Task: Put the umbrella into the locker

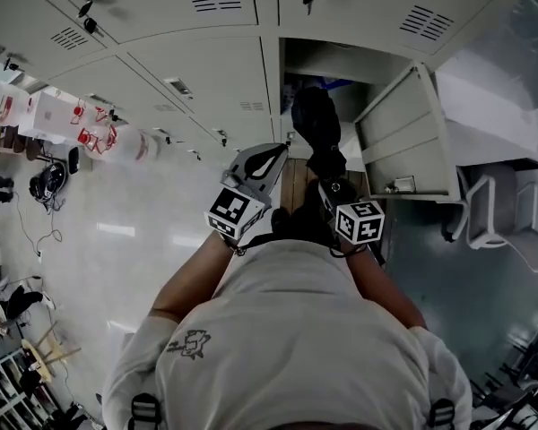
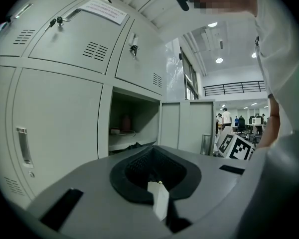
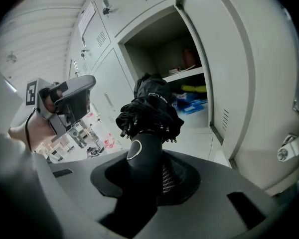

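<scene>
- As the person [image 1: 287, 330] stands close, the right gripper [image 3: 145, 156] clamps the folded black umbrella [image 3: 150, 107] by its handle, canopy forward for insertion.
- Left gripper [image 1: 258, 170], jaws together and empty, hangs alongside at left.
- Beyond, the locker [image 1: 341, 61] gapes, door [image 1: 403, 133] swung right.

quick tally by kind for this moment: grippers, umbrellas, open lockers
grippers: 2 (left gripper, shut and empty; right gripper, shut on the umbrella's handle)
umbrellas: 1 (black folded umbrella)
open lockers: 1 (open locker, door swung out)
total: 4
</scene>
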`<action>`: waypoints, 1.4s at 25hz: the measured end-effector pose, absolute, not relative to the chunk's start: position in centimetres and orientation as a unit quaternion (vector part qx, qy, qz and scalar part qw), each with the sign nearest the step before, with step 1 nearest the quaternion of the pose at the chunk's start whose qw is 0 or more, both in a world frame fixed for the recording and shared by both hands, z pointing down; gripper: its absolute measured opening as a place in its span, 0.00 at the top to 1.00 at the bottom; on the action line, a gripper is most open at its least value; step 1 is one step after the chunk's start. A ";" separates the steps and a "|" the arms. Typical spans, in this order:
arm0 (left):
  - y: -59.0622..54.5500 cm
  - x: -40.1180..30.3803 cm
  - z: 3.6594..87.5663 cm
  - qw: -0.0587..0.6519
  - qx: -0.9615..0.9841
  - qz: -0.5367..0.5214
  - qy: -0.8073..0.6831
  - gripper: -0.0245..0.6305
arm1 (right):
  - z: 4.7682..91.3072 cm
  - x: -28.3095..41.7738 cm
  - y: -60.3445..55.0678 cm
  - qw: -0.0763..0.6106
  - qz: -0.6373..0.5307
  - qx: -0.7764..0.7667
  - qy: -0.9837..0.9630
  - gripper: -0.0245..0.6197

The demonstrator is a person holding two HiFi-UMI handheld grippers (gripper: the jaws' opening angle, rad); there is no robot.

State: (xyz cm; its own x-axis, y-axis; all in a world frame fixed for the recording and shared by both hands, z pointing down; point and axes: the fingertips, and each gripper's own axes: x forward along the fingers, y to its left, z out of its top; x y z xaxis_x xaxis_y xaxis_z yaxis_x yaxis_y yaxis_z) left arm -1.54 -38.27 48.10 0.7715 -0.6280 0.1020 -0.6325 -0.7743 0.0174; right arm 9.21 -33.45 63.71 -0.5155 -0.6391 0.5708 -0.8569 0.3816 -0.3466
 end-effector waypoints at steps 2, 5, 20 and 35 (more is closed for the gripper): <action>-38.4 -1.5 48.9 0.027 0.940 0.052 -0.337 0.95 | 64.6 9.4 -34.1 0.183 0.312 0.459 -0.811 0.74; -39.0 -1.6 49.9 0.028 0.937 0.064 -0.341 0.95 | 66.1 9.7 -35.6 0.191 0.310 0.461 -0.810 0.74; -43.8 -1.2 55.1 0.047 0.930 0.082 -0.356 0.95 | 69.6 9.9 -45.2 0.213 0.295 0.464 -0.808 0.73; -46.7 -1.6 59.2 0.056 0.924 0.120 -0.359 0.94 | 70.8 8.3 -57.9 0.216 0.251 0.478 -0.814 0.73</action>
State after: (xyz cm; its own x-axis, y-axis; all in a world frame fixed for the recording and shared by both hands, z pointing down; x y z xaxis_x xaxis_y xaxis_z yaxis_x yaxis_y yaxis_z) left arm -1.63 -46.67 59.19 0.7137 -0.6498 0.2616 -0.6764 -0.7363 0.0167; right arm 8.30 -57.88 70.83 -0.4504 -0.6692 0.5911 -0.8859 0.4172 -0.2027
